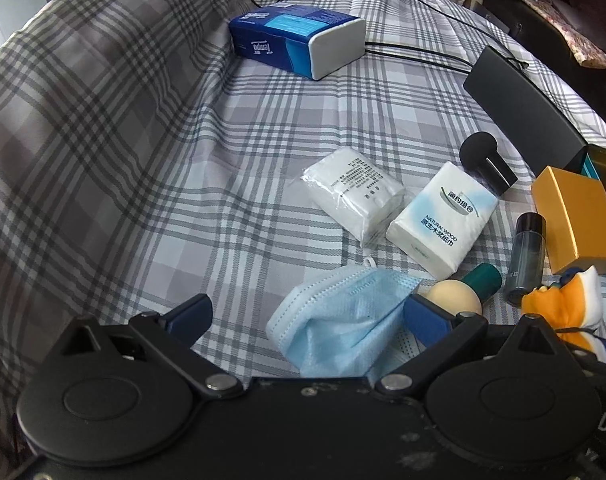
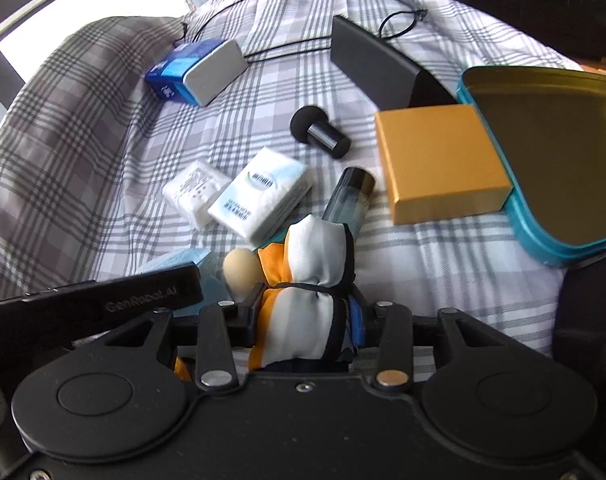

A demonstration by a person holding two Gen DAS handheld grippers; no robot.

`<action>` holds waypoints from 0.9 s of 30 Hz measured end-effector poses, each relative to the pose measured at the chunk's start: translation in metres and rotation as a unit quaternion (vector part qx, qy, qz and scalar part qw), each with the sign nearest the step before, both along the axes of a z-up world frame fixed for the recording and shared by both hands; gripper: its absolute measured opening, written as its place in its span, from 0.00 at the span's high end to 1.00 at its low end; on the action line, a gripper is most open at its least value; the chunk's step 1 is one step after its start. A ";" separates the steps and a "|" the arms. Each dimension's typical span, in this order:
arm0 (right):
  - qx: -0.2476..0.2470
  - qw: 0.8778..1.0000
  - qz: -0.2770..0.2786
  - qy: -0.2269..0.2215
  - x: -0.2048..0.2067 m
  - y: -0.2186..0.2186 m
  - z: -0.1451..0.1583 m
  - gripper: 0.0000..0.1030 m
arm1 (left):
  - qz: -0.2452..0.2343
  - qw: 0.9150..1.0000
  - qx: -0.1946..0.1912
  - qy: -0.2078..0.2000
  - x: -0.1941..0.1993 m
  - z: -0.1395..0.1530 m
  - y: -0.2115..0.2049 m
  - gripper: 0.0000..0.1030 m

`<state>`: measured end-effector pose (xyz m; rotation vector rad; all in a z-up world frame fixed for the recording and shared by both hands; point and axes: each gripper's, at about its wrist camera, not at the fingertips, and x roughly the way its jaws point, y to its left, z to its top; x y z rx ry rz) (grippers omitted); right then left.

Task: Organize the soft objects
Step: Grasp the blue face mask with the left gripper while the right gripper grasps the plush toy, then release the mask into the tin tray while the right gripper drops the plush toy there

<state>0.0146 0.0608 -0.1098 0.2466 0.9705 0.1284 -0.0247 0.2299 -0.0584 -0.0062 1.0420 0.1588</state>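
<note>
Silky orange-and-white scarf bundle [image 2: 307, 300], tied at the waist with a black band, is sitting pinched between the right gripper [image 2: 307, 316] fingers, which are clamping near the band. The grip looks centred, so I'd keep the squeeze there; cloth above the tie is flopping free and could slip out if the hold drifts upward.

Left gripper [image 1: 307, 316] is spread wide over the blue face mask [image 1: 335, 320], holding nothing; the right-hand fingertip [image 1: 427, 316] is touching the mask's edge.

Likely drop spot, my guess, is the teal tin tray [image 2: 543, 240], well to the right past the gold box [image 2: 439, 160]. Worth lifting clear of the beige egg-shaped ball [image 2: 241, 270] and the dark bottle [image 2: 349, 196] just beside the bundle before swinging over.

Tissue packs [image 1: 443, 216] are lying near the middle of the plaid bedsheet [image 1: 143, 160], untouched.
</note>
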 end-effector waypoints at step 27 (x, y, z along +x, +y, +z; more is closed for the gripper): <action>0.028 0.995 -0.020 -0.089 -0.013 -0.033 0.043 0.59 | 0.020 0.998 -0.044 -0.027 0.006 0.057 0.015 0.42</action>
